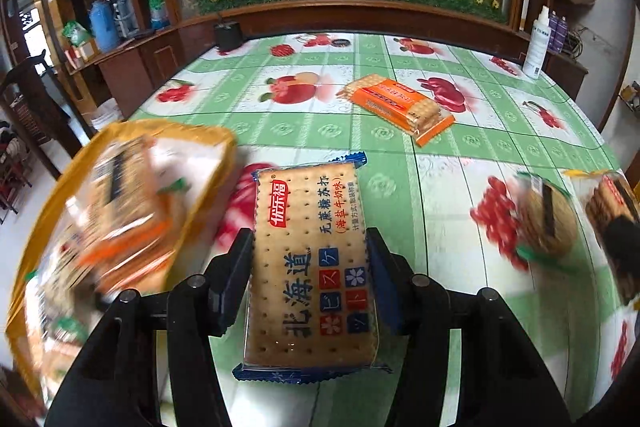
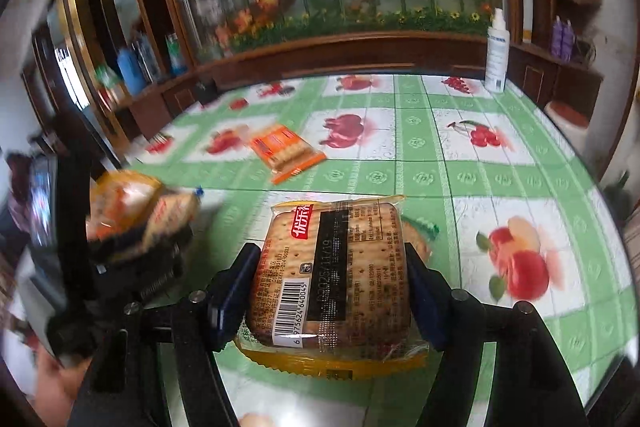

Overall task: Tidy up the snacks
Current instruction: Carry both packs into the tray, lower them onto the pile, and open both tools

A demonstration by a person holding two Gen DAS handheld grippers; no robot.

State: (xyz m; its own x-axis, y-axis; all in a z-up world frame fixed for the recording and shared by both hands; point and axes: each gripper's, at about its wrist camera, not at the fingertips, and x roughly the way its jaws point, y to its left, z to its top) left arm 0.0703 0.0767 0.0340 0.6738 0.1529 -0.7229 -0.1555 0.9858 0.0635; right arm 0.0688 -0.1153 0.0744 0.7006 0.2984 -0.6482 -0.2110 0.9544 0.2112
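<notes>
Now blue cracker pack (image 1: 310, 267) clamped between left tongs (image 1: 310, 259).

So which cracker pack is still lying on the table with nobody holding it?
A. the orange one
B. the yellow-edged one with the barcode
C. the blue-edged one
A: the orange pack lies alone on the green tablecloth, while the left gripper clamps the blue-edged pack and the right gripper clamps the yellow-edged pack.
</notes>
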